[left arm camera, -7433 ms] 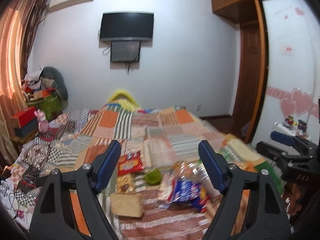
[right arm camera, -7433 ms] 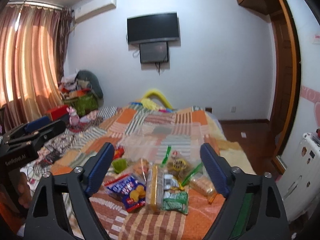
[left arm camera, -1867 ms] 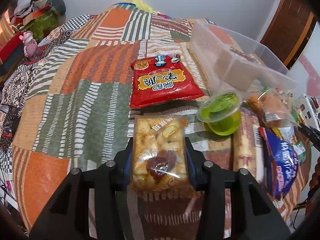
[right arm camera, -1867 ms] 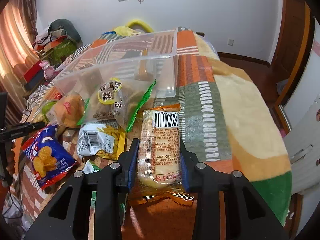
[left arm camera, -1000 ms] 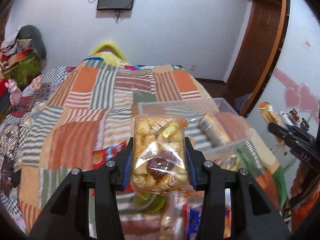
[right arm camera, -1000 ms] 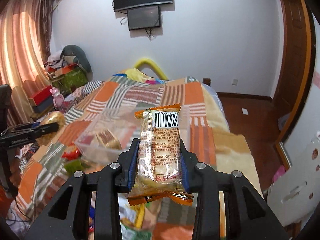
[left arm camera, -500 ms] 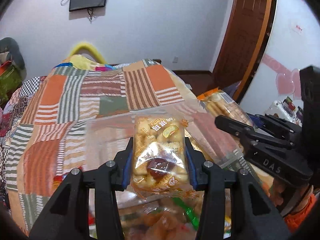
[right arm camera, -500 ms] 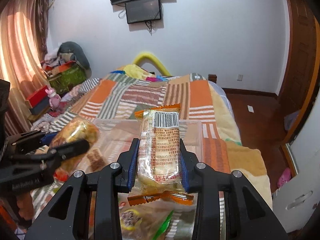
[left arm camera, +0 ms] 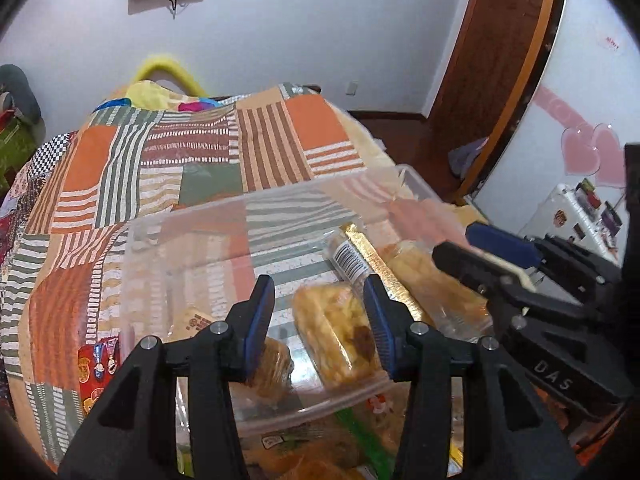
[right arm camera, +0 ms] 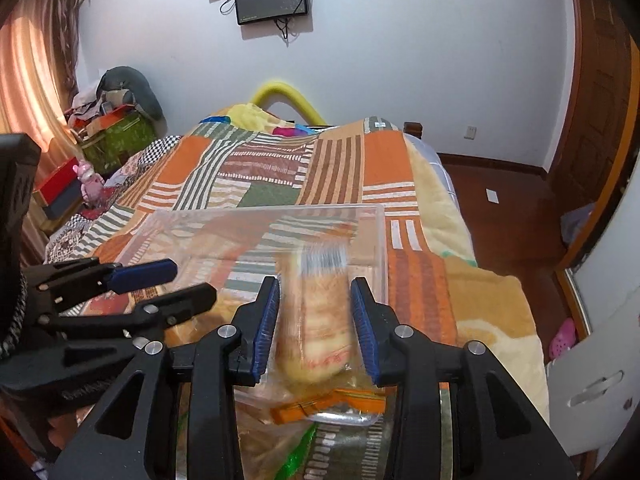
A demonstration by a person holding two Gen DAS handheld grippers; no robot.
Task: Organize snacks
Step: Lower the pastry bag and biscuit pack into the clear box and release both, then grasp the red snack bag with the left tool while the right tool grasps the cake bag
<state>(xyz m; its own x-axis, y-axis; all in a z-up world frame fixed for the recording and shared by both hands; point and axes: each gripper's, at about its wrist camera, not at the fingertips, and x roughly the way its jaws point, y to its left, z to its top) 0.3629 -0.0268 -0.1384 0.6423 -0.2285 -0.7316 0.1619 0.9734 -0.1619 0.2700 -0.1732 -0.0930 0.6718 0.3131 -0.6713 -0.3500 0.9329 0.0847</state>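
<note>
A clear plastic container (left arm camera: 188, 216) stands on the patchwork bedspread, with both grippers over it. My left gripper (left arm camera: 320, 320) has its jaws opening. The clear bag of small pastries (left arm camera: 336, 332) lies tilted in the container below them, free of the left pad. My right gripper (right arm camera: 315, 320) is also opening. The long cake pack with a barcode (right arm camera: 316, 312) is blurred between its pads, with a gap on each side. In the left wrist view that pack (left arm camera: 352, 260) lies slanted in the container beside the right gripper (left arm camera: 480, 248).
A red snack bag (left arm camera: 96, 372) lies on the bedspread left of the container. More wrapped snacks (left arm camera: 304, 448) are heaped in front of its near wall. The bed's right edge (right arm camera: 460, 216) drops to a wooden floor. A wardrobe stands at the right.
Both pairs of jaws have widened and let go of their packs, which have dropped into the container. Both grippers have come lower and closer to the container.
</note>
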